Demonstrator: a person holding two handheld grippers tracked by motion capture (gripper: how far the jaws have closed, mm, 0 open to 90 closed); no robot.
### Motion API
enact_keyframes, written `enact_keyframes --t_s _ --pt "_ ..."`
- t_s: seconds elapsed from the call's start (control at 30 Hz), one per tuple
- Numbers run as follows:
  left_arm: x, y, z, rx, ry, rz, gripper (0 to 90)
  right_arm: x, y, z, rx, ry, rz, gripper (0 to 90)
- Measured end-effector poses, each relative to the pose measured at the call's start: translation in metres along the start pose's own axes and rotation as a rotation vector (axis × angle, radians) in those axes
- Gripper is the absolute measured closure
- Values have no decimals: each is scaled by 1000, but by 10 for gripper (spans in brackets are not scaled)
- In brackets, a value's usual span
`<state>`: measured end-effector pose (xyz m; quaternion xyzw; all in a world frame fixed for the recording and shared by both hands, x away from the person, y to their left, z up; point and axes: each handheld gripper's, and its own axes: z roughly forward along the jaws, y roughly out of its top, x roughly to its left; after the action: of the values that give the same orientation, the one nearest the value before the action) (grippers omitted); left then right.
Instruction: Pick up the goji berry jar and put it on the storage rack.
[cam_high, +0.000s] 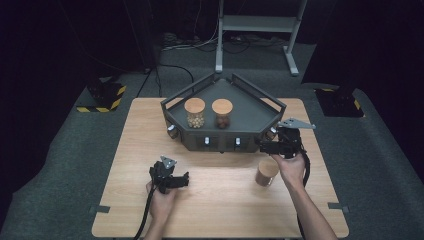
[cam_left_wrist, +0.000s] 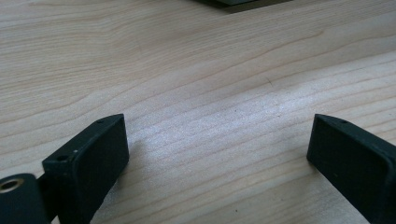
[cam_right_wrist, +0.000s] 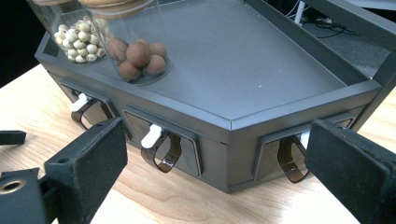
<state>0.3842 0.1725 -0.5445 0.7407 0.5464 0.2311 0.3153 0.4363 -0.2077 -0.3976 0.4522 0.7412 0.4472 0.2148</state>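
Observation:
A dark grey angular tray (cam_high: 250, 117) stands at the back of the wooden table (cam_high: 220, 205). Two cork-lidded glass jars stand in it: one with pale beads (cam_high: 194, 113) (cam_right_wrist: 77, 39), one with brown balls (cam_high: 222, 114) (cam_right_wrist: 139, 56). A third cork-lidded jar (cam_high: 266, 172) with brown contents stands on the table, right beside the person's right hand. My right gripper (cam_high: 267, 147) (cam_right_wrist: 217, 140) is open, held just before the tray's front right wall. My left gripper (cam_high: 181, 180) (cam_left_wrist: 217, 135) is open low over bare wood, nothing between its jaws.
The tray's front wall carries white tabs with brown translucent hooks (cam_right_wrist: 161, 151). Past the table, on the dark floor, are a metal stand (cam_high: 255, 30), cables and yellow-black striped bases (cam_high: 102, 97).

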Motion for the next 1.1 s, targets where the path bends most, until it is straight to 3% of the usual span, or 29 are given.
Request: enact_keyframes --t_s 1.1 --pt "0 0 0 0 0 0 56 -10 -28 -3 1 19 25 58"
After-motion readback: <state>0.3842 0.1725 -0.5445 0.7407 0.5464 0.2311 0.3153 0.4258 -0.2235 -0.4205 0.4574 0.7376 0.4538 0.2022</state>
